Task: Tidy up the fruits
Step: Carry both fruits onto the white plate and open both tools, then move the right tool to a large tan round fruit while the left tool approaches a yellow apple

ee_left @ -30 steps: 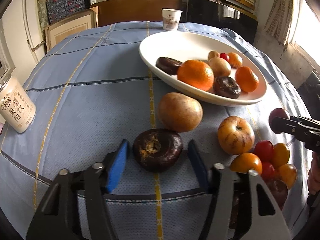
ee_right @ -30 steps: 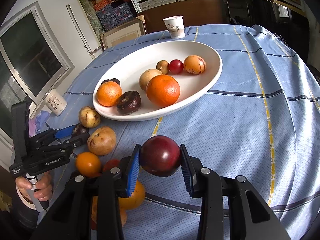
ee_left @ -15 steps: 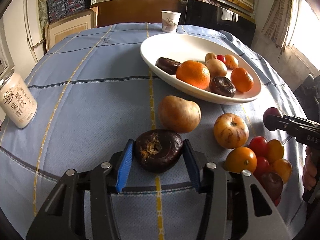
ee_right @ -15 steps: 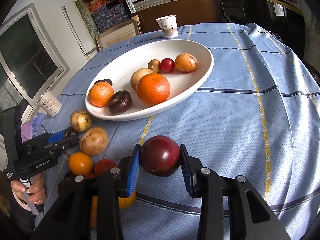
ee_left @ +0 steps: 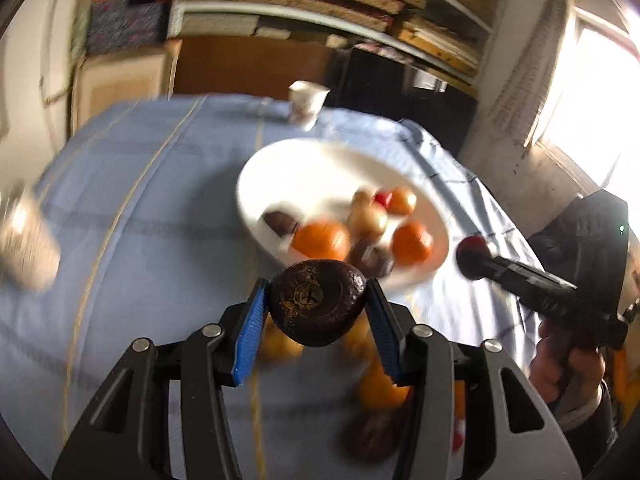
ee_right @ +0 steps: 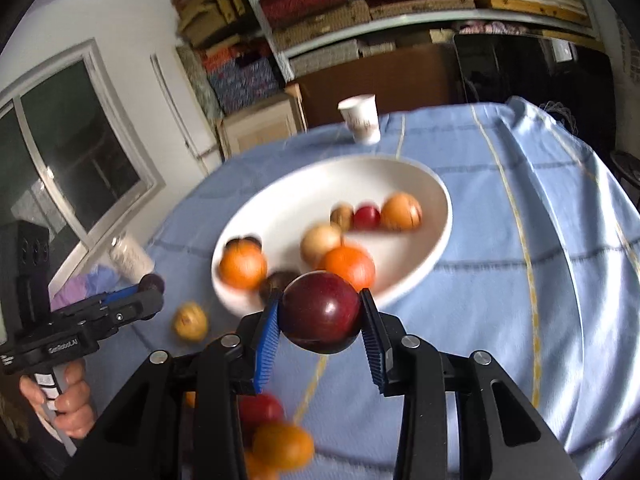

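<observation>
One white plate [ee_right: 436, 240] holding seven fruits, two oranges among them, one paper cup [ee_right: 360, 118] behind the plate, two grippers each holding one fruit, one dark wrinkled fruit [ee_left: 318, 303], one red plum [ee_right: 322, 313], one can [ee_right: 130, 254] left of the plate, several blurred loose fruits before the plate

Round table under a blue striped cloth [ee_right: 560, 240], wall shelves [ee_right: 400, 4] stacked with boxes across the top, dark window [ee_right: 72, 152] at left, bright daylit window [ee_left: 592, 112] at upper right.

Motion blur smears the plate [ee_left: 256, 184] and its fruits, while loose fruits [ee_left: 376, 390] sit half-hidden behind the left claw [ee_left: 316, 312].
</observation>
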